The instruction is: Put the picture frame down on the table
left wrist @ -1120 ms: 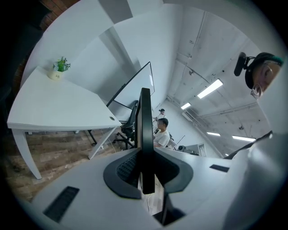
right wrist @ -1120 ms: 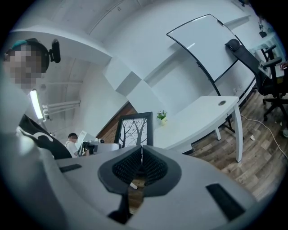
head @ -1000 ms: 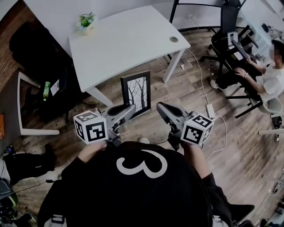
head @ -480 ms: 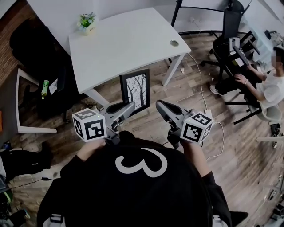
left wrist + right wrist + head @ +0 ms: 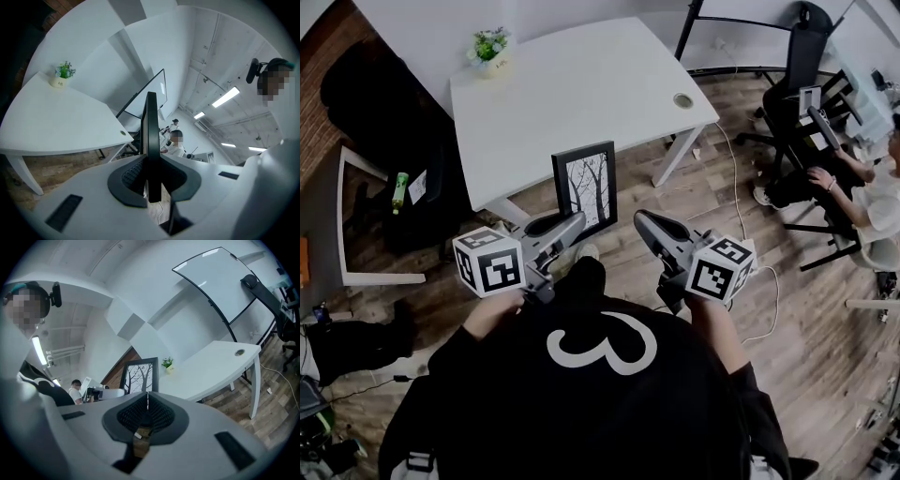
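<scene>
The picture frame [image 5: 585, 185] is black, with a print of bare trees, and it is held upright above the wooden floor just in front of the white table [image 5: 581, 89]. My left gripper [image 5: 573, 225] is shut on its lower left edge. In the left gripper view the frame [image 5: 151, 136] shows edge-on, pinched between the jaws of the left gripper [image 5: 151, 161]. My right gripper [image 5: 644, 223] is beside the frame on the right, apart from it. Its jaws are shut on nothing in the right gripper view [image 5: 147, 401], where the frame [image 5: 139, 376] shows beyond them.
A small potted plant [image 5: 490, 47] stands at the table's far left corner. A white chair frame with a green bottle [image 5: 397, 190] stands left. A seated person [image 5: 862, 183] and office chairs are at the right. A white cable [image 5: 733, 187] lies on the floor.
The frame has come a little nearer the table's front edge, its top now overlapping it. Both grippers keep the same hold and spacing.
</scene>
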### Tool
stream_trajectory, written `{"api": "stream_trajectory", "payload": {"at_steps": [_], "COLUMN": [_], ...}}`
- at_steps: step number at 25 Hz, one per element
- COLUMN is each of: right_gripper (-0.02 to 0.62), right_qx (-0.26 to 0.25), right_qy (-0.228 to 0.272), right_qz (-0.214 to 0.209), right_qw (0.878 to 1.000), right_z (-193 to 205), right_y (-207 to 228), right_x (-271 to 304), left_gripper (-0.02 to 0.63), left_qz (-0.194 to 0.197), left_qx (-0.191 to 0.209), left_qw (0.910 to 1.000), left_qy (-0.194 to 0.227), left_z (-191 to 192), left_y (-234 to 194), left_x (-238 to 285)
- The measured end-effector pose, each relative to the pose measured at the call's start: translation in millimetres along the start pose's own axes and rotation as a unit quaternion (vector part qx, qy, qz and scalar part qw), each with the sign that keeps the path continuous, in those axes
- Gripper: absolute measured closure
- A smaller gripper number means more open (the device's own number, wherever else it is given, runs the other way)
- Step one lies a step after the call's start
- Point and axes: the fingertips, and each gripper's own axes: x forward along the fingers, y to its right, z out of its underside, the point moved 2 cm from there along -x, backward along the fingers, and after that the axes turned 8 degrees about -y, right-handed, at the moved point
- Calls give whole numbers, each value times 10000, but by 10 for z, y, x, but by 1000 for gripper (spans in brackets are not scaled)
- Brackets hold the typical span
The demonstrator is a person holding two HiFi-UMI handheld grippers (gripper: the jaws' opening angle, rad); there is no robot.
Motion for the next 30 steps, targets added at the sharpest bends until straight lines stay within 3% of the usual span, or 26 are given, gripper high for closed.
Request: {"api": "stream_trajectory", "payload": {"at_steps": [13,30], "right_gripper": [572,572], "right_qx": [315,658], "right_qy": [-161,-472], "right_qz": [196,495], "right_qw": [9992,9955], "right_z": [-683,-945], "right_y": [646,1288], "right_x": [691,1410], "left_gripper": [540,540], "left_qz": [111,131], "left_qx": [-313,-865], "left_qw": [9992,9953], "left_qy": [-202,-405], "left_z": [-867,-1349], "left_y": [-804,-1826], "left_x": [356,670]}}
